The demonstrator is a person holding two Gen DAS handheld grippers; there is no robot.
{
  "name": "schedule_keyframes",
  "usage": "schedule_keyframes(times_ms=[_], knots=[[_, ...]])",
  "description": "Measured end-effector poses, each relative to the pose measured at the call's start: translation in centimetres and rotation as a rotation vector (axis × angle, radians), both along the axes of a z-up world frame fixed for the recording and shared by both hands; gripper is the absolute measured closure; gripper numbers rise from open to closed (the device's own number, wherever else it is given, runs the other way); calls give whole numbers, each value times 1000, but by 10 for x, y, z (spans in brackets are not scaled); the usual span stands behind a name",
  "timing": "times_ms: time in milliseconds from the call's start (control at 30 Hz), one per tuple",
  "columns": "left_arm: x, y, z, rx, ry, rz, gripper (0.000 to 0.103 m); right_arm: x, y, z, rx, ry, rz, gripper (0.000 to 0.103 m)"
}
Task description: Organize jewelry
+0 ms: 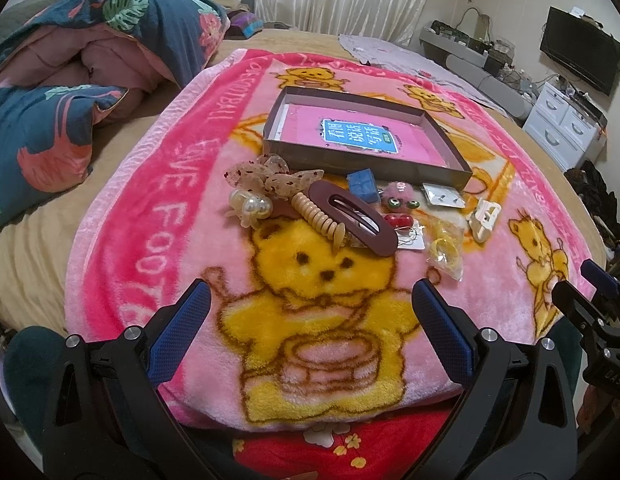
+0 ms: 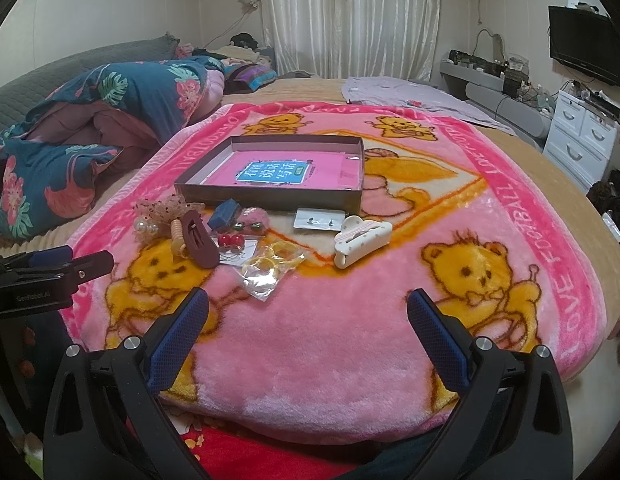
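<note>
A shallow grey box (image 1: 446, 168) (image 2: 270, 198) with a pink book inside lies on the pink bear blanket. In front of it lies a jumble of accessories: a maroon oval hair clip (image 1: 360, 224) (image 2: 200, 240), a beige spiral tie (image 1: 318, 216), a pearl clip (image 1: 250, 206) (image 2: 146, 229), a lace bow (image 1: 266, 174) (image 2: 160, 206), a blue block (image 1: 363, 186) (image 2: 224, 213), red beads (image 1: 398, 222) (image 2: 230, 240), a bag of yellow rings (image 1: 444, 254) (image 2: 266, 268), an earring card (image 1: 444, 197) (image 2: 319, 218) and a white claw clip (image 1: 484, 218) (image 2: 360, 238). My left gripper (image 1: 310, 300) and right gripper (image 2: 308, 304) hover open, nearer than the pile, holding nothing.
A folded floral quilt (image 1: 62, 92) (image 2: 90, 132) lies at the left on the bed. A lilac cloth (image 2: 410, 94) lies behind the blanket. White drawers (image 2: 582, 140) and a wall television (image 2: 586, 42) stand at the right. Bare pink blanket (image 2: 318, 340) lies between the right gripper's fingers.
</note>
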State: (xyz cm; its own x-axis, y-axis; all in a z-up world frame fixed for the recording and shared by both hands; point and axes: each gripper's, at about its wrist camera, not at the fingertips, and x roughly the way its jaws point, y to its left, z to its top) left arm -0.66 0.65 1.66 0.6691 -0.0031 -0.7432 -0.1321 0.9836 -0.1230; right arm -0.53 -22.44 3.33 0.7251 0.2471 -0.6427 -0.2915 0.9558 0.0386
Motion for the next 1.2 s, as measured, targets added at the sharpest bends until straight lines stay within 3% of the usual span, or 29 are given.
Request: schedule_keyframes(times_ms=[567, 900, 1200], knots=[[9, 24, -13, -24, 7, 62, 9, 24, 23, -5, 2, 35, 91, 4], [26, 56, -14, -33, 12, 116, 9, 54, 47, -26, 9, 123, 137, 4], [68, 63, -23, -42, 67, 46, 9, 75, 54, -43, -15, 147, 133, 4]])
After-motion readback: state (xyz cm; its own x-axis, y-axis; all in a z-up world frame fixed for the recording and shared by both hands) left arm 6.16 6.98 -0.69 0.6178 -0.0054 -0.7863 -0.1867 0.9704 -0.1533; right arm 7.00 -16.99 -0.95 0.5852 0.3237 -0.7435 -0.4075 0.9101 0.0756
